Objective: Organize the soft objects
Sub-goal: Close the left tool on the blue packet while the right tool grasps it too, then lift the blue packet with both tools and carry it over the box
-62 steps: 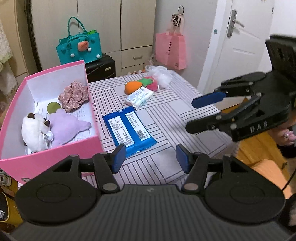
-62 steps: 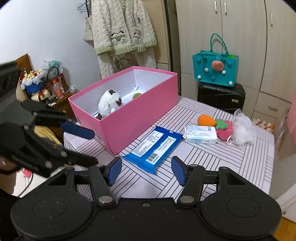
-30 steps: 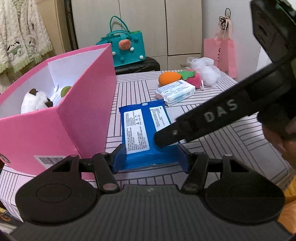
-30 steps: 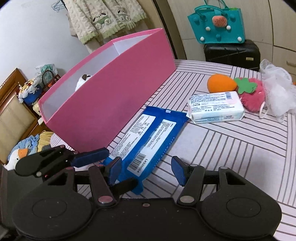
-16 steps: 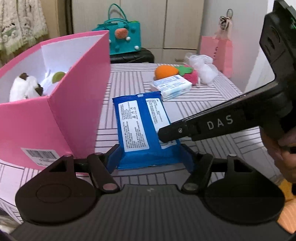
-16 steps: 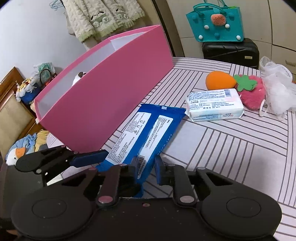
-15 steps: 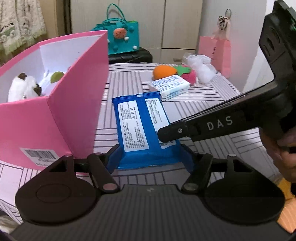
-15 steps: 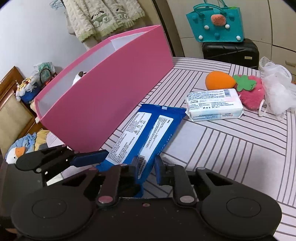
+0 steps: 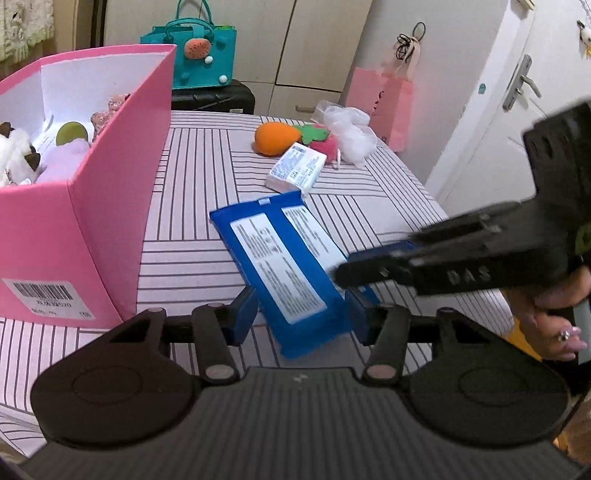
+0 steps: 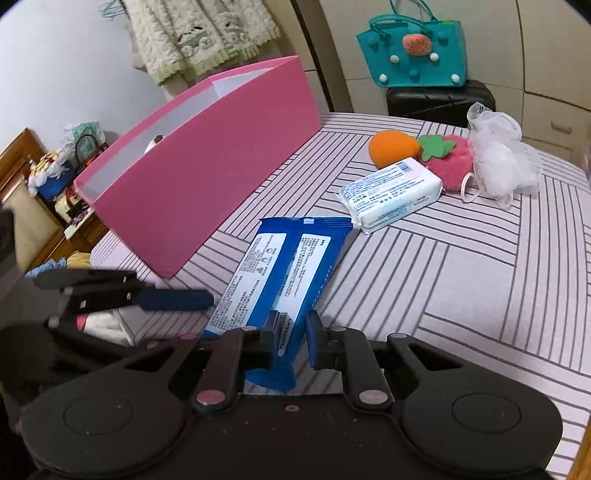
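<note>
Shifted blue wipes pack (image 10: 280,273), "PURE WATER" perhaps, between closing jaws.

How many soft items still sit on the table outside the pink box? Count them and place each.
5: blue wipes pack nearest the grippers, white tissue pack beyond it, then orange sponge, pink strawberry puff and white mesh pouf at the far end.

A small bedroom around my striped table

The table (image 9: 369,192) has a pale cloth with dark stripes. Far behind it I see cream wardrobe doors (image 9: 321,37), a teal bag (image 9: 192,48) on a black suitcase (image 9: 214,98), and a pink paper bag (image 9: 384,103). At right is a white door (image 9: 517,110); at far left a fluffy garment (image 10: 199,33) hangs on the white wall (image 10: 55,74).
</note>
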`<action>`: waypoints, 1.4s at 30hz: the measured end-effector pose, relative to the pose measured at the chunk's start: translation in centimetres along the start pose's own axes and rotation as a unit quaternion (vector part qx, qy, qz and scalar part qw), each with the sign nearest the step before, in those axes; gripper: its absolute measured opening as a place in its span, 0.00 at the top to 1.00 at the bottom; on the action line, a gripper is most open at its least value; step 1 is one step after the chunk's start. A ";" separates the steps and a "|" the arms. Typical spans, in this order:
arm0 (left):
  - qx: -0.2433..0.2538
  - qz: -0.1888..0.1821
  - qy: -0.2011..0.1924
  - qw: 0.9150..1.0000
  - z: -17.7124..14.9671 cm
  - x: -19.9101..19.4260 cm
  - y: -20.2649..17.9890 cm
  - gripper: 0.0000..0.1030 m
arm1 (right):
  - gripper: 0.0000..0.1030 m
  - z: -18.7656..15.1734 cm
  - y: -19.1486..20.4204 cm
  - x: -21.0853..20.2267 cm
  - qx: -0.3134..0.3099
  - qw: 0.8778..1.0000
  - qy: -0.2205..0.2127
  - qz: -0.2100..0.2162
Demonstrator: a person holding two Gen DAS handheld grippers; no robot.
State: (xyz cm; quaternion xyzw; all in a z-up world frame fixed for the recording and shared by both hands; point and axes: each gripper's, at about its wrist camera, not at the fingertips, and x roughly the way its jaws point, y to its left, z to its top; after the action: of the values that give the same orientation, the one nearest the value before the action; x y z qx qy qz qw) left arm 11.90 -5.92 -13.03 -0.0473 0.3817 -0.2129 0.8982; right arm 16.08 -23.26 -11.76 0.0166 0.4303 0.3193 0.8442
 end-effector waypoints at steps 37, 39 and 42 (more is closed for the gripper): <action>-0.043 -0.012 0.031 0.999 1.5 1.2 0.7 0.64 | 0.50 -4.3 5.0 -0.2 -0.150 0.985 -0.080 -0.027; -0.039 -0.015 0.035 0.998 1.6 0.9 0.6 0.64 | 0.50 -4.3 5.3 -0.4 -0.144 0.986 -0.078 -0.029; -0.029 -0.019 0.039 0.999 1.7 0.1 0.3 0.64 | 0.50 -4.1 5.8 -1.1 -0.133 0.988 -0.075 -0.028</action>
State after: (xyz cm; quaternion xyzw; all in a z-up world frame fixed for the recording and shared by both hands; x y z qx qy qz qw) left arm 13.30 -5.88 -11.97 -0.0725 0.4217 -0.2202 0.8766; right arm 9.53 -20.24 -11.76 -0.0835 0.3197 0.3475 0.8775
